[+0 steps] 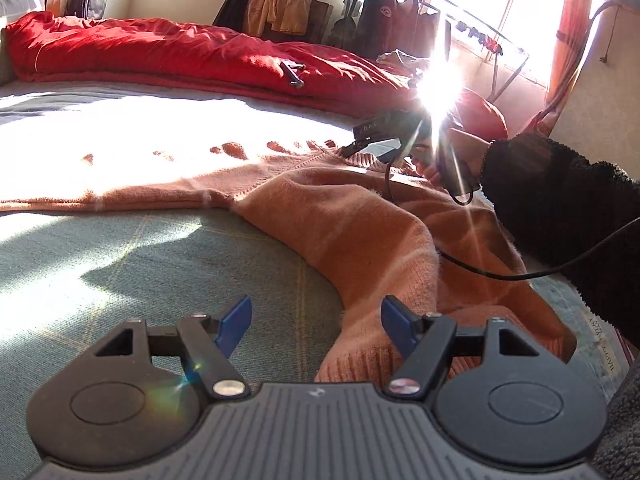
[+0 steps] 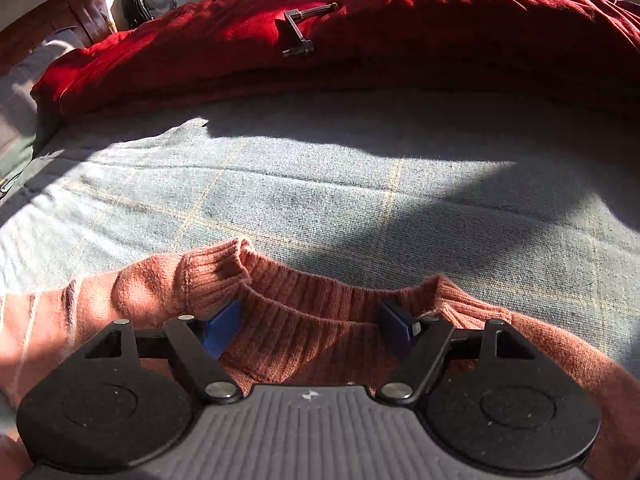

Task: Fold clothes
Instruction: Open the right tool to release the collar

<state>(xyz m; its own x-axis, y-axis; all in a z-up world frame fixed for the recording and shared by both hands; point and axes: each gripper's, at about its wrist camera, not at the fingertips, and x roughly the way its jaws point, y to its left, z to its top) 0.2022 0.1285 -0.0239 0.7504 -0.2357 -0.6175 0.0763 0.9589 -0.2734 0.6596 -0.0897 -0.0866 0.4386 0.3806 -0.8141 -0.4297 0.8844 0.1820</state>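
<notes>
Right hand-held gripper point(image 2: 314, 326) wide open, astride sweater point(image 2: 304, 344) collar, gripping nothing.

The right tongs point(image 2: 312, 330) stand open over the ribbed collar point(image 2: 304, 292) of an orange sweater point(image 2: 132, 292) lying on a grey-green blanket point(image 2: 320, 200). Beyond, a metal crank handle point(image 2: 300, 28) rests on a red duvet point(image 2: 440, 32).
</notes>
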